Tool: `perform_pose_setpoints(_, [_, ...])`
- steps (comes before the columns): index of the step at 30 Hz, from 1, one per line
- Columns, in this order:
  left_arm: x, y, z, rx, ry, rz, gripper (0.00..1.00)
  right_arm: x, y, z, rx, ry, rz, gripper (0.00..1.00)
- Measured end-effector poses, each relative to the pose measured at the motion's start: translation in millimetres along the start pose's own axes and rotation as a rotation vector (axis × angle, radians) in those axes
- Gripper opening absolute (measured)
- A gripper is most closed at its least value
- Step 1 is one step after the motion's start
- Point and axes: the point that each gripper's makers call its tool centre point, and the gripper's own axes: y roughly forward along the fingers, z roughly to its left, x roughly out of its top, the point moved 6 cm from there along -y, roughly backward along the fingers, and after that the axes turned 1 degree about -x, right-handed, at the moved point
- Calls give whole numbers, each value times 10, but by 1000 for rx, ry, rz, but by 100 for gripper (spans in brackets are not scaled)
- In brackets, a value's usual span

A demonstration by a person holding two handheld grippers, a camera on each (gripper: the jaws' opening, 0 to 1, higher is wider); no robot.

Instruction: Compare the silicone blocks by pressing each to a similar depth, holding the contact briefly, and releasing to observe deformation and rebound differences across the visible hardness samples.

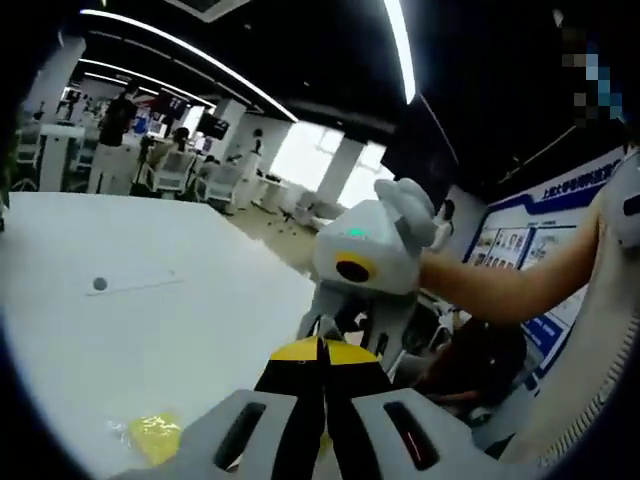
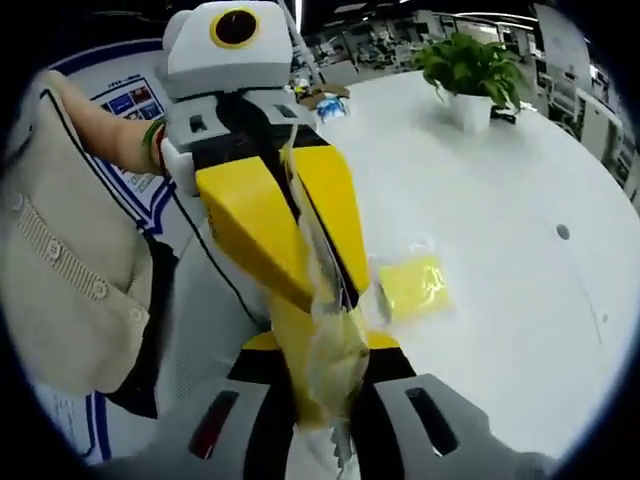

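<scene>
On the white table [image 2: 520, 200], a bagged yellow block [image 2: 412, 287] lies at three o'clock of the right gripper [image 2: 325, 400]. Both it and the left gripper [image 1: 322, 350] pinch a crinkled plastic bag [image 2: 330, 340] between them. Looks soft, light, slippery; grip the block's body.

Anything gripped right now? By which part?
Both grippers, left and right, pinch one clear plastic bag from opposite ends; what's inside it is unclear. A second bagged yellow block lies free on the table.

Yellow-jawed grey tool [image 2: 320, 300], beige sleeve [image 2: 60, 270]
</scene>
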Motion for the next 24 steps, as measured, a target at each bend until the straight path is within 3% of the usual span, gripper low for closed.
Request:
perform_pose_setpoints(6, [-3,20,0,5,32,10,0,-12,2,-1,6,7,7,13])
perform_pose_setpoints(24, [-4,19,28,14,27,15,0,-15,15,-14,2,12,8,12])
